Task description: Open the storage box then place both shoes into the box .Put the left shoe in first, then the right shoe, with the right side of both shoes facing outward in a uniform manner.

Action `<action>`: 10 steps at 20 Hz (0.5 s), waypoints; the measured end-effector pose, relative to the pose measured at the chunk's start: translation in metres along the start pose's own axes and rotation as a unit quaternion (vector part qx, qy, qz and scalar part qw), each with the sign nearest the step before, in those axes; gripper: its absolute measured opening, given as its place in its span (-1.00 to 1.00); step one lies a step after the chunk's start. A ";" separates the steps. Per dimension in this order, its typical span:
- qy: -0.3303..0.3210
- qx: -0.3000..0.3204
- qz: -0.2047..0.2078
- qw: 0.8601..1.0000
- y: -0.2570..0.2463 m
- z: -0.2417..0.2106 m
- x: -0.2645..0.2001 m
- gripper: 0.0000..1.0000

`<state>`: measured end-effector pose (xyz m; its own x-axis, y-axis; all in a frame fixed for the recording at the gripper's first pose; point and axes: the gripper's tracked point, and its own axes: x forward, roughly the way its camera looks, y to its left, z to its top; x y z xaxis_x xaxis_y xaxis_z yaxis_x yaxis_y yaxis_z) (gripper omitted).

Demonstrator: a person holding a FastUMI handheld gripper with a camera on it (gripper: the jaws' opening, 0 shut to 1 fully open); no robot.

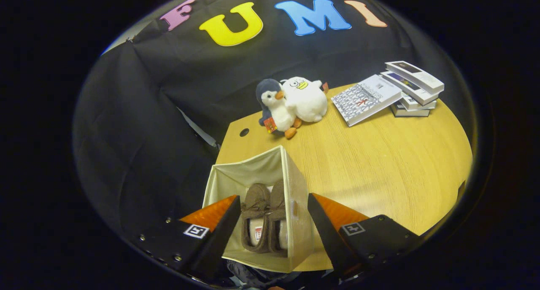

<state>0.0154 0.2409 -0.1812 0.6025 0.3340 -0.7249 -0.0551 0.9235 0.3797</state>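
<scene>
Below, the gripper (274, 222) hangs wide open, holding nothing, fingers straddling a cream fabric box (253, 176) at the table (379, 155) edge; two brown shoes (263, 218) lie inside, side by side.

Matt cream fabric storage box (295, 189) holds two fuzzy brown suede-like shoes (263, 216) on a smooth, lightly glossy wood-grain table (379, 155); fleecy plush toys (293, 102) and paper-covered books (392, 92) lie beyond.

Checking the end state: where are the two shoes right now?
In the gripper view, both brown shoes lie side by side inside the open storage box at the table's near corner, between the fingers of the open, empty tool.
</scene>
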 end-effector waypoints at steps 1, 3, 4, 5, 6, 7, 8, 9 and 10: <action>-0.015 -0.011 0.002 1.000 -0.001 0.009 -0.009 0.96; -0.041 -0.040 0.004 0.998 -0.007 0.024 -0.026 0.95; -0.055 -0.055 0.004 0.997 -0.011 0.032 -0.033 0.95; -0.070 -0.067 0.004 0.995 -0.016 0.039 -0.042 0.95; -0.086 -0.079 0.005 0.993 -0.019 0.047 -0.051 0.95; -0.103 -0.090 0.004 0.991 -0.023 0.057 -0.061 0.95; -0.122 -0.103 0.004 0.987 -0.029 0.065 -0.072 0.95; -0.142 -0.115 0.002 0.983 -0.035 0.074 -0.083 0.95; -0.162 -0.125 -0.001 0.979 -0.042 0.084 -0.094 0.95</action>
<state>0.0275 0.1550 -0.0806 0.8213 0.2915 -0.4905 -0.2222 0.9552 0.1957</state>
